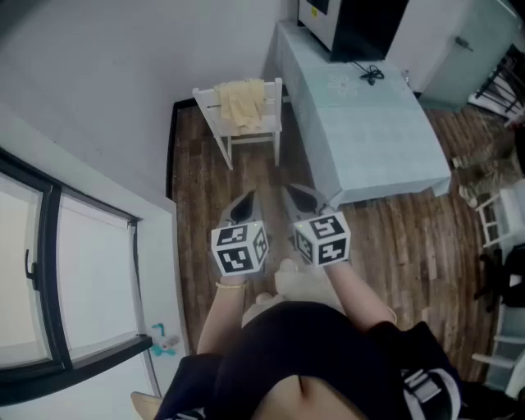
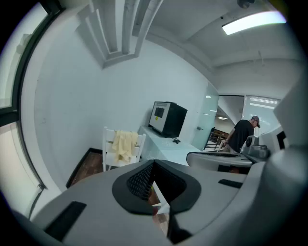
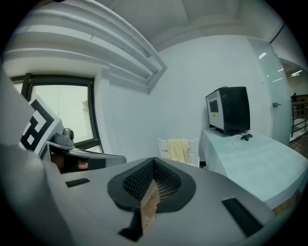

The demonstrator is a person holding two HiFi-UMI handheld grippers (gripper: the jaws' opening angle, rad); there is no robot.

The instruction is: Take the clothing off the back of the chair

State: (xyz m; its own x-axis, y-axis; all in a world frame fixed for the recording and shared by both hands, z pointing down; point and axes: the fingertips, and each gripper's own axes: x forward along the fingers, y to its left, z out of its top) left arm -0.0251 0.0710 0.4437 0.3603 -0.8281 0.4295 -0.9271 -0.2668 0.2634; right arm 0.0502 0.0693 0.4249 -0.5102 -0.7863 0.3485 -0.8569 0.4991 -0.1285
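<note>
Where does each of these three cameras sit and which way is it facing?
Head view: on the person's head, looking steeply down; forearms, left hand-held gripper, right hand-held gripper show.
Left gripper view: on the left one, along its shut jaws toward the chair.
Right gripper view: on the right one, likewise.
All share the chair's clothing.

place: office-like room | cues: ceiling strip light (image 2: 252, 21), glass partition (image 2: 208, 120), covered table (image 1: 369, 139) with boxy machine (image 1: 353, 25)

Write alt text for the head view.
Seen from above, the left gripper and right gripper, both shut and empty, are held side by side over a wooden floor, short of a white chair with pale yellow clothing draped on its back. A cloth-covered table stands beside the chair.
</note>
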